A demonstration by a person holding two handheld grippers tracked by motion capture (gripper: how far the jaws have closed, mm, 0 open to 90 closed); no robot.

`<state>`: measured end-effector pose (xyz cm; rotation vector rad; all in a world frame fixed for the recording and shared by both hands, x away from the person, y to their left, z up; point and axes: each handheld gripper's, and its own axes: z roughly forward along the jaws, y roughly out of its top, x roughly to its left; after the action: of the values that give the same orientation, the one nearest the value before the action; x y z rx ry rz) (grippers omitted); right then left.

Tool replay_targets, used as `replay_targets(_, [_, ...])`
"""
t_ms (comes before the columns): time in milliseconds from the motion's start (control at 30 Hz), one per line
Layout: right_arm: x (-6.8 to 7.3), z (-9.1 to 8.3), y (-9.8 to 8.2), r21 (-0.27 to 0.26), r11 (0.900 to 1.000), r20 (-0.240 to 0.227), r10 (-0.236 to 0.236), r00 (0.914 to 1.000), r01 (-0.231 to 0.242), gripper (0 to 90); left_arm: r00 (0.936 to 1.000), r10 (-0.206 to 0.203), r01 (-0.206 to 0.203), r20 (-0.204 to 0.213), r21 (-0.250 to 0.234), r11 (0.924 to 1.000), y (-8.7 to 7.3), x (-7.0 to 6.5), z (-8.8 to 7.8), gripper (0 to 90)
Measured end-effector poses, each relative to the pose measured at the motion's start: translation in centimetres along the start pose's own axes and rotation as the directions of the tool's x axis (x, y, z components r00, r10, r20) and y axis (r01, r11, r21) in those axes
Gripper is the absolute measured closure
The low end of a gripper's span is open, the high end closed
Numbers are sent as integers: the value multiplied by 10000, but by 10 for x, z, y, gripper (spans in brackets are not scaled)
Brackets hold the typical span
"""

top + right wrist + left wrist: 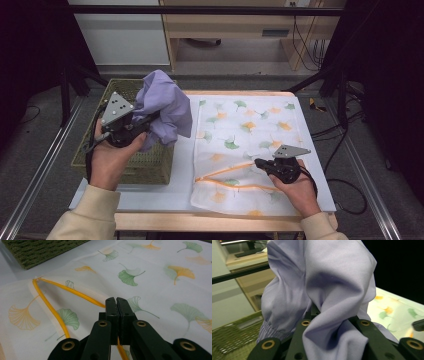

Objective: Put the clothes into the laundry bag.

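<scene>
a lilac garment point(164, 107) is held up by the left gripper point(145, 120), above the right edge of a green woven basket point(127, 165) that stands on the left part of the white table point(150, 192). in the left gripper view the cloth point(322, 290) is seen bunched between the two black jaws, which are closed on it, and one gathered cuff hangs at the lower left. the garment is lifted free of the table, and its lower folds are seen in front of the basket rim.

a thin white mesh bag point(245, 145) printed with green and orange leaves is spread flat on the right part of the table, just beside the basket. its opening is edged with a yellow zipper point(222, 172) and is parted in a narrow wedge towards the left. the right gripper point(260, 164) is placed low at this opening. in the right gripper view its jaws are pressed together, and the yellow zipper edge point(75, 292) is pinched between them, so the bag point(155, 290) is gripped at that edge. the right hand point(300, 192) is resting on the near part of the bag.
</scene>
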<state>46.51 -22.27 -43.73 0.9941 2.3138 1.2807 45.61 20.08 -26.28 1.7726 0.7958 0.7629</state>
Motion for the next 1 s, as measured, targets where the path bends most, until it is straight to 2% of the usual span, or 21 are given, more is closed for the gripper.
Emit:
replay_targets(300, [-1,-1,0,-9,10000,-67,86,9999,-86,888,9984,214,-211,532,-72,9998,5,-25,10,766])
replay_targets(533, [-4,0,-3,-19,9995,-133,326,9994,-326,888,9956,295,-301,887,54,9995,0,-42,27,766])
replay_targets(633, [-5,0,-3,91,9994,-146,335,9993,-334,887,9946,339,-336,976,-49,9994,-1,-52,35,766])
replay_targets(767, [-4,1,-5,67,9992,-210,394,9990,-393,888,9901,280,-288,1378,39,9996,-3,-67,45,766])
replay_targets(1000, [-5,1,-7,108,9979,-311,648,9974,-645,888,9827,424,-431,1803,-2,9991,-5,-88,56,766])
